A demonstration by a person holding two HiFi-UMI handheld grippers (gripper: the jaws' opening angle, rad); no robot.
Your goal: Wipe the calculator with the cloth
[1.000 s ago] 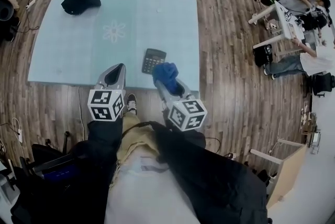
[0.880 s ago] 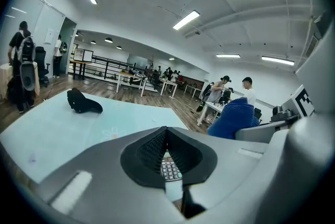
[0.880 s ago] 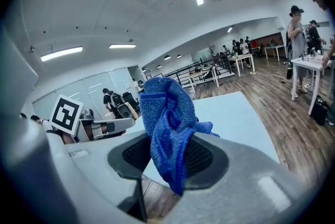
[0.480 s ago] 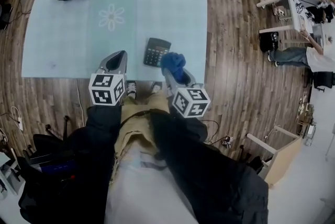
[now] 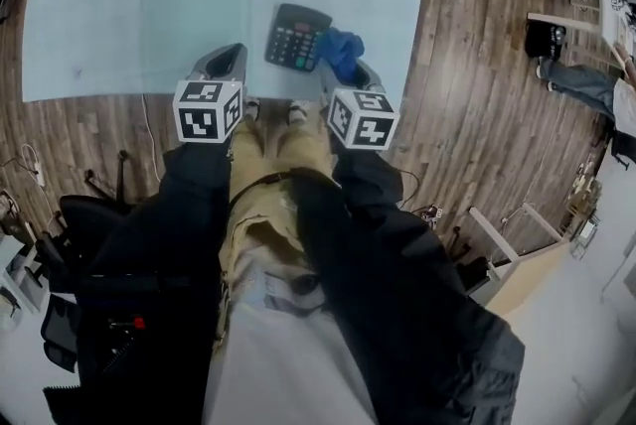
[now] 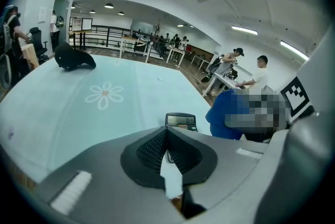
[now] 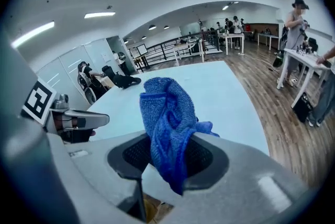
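While gripping cloth (image 7: 166, 123), right gripper (image 7: 167, 157) beside calculator (image 5: 296, 36) at table (image 5: 109, 66) edge (left gripper (image 6: 167, 140) closed).

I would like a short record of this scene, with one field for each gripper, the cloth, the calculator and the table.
left gripper: shut, holds nothing
right gripper: shut on cloth
cloth: blue, bunched, at the calculator's right side; contact unclear
calculator: flat on the table, near its front edge
table: pale blue, flower print
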